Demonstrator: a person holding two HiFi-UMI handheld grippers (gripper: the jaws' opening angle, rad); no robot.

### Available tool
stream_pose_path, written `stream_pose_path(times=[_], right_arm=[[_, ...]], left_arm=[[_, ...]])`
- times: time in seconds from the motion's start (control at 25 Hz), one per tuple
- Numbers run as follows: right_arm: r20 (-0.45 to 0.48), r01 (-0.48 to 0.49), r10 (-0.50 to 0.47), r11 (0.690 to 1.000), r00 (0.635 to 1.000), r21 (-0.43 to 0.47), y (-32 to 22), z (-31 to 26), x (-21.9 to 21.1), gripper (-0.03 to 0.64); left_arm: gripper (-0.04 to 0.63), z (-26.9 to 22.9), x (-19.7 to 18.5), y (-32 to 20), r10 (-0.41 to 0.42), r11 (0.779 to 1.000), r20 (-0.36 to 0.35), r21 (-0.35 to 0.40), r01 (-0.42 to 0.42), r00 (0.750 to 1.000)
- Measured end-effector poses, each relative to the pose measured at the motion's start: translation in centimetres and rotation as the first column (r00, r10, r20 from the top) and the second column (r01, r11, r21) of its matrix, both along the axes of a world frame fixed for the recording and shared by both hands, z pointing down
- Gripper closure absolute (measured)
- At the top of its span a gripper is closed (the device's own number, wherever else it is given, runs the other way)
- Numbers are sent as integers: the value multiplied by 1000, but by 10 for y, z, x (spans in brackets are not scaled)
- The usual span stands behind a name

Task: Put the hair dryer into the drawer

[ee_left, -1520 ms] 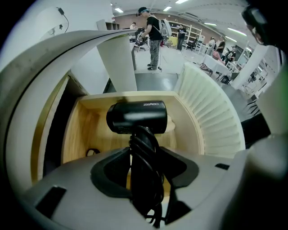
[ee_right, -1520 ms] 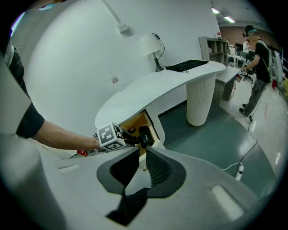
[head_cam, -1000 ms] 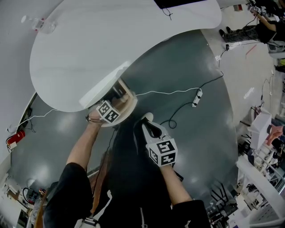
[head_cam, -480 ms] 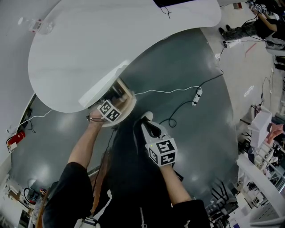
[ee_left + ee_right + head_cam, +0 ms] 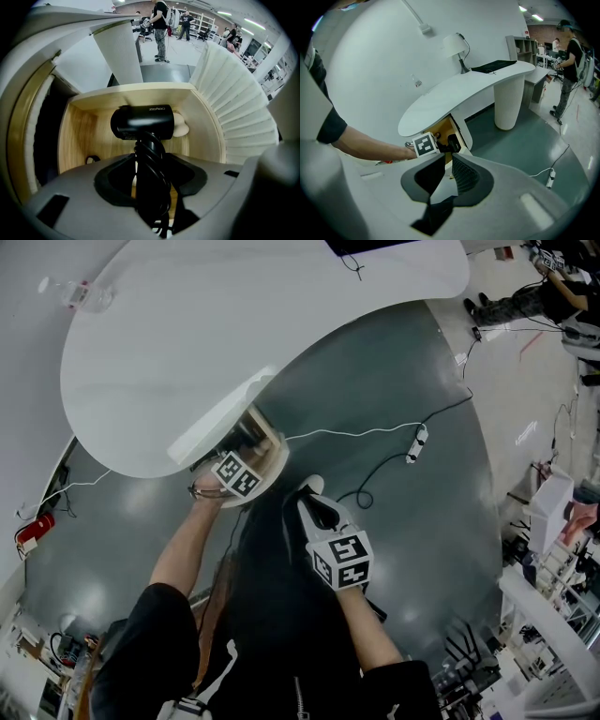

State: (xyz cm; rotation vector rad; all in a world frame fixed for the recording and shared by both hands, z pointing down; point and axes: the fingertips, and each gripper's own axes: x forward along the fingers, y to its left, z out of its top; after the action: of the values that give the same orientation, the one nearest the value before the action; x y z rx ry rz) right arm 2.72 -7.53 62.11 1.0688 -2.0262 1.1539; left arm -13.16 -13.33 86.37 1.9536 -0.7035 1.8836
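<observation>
Left gripper view is showing the left gripper clenching the handle of the black hair dryer, its cord wound round that handle. The dryer's barrel is lying crosswise, hanging inside the open wooden drawer, whose side walls are rising on both sides of it. Whether it is touching the drawer floor cannot be told.

The placing step appears to be nearly finished. The next move is probably calling for lowering the dryer until it rests on the wood, spreading the jaws, and drawing back without snagging the cord.

In the head view the left forearm is reaching forward, with the gripper at the drawer mouth under the white curved desk. The right gripper is idling close to the body, jaws slightly parted and holding nothing.
</observation>
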Motion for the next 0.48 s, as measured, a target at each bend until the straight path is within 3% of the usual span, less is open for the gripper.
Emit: stream_pose_path(times=[0.48], right_arm=[[5, 13, -13, 1000, 1000, -3, -7, 4, -5, 581]], left_arm=[[391, 5, 1, 1, 9, 1000, 18, 15, -10, 1000]])
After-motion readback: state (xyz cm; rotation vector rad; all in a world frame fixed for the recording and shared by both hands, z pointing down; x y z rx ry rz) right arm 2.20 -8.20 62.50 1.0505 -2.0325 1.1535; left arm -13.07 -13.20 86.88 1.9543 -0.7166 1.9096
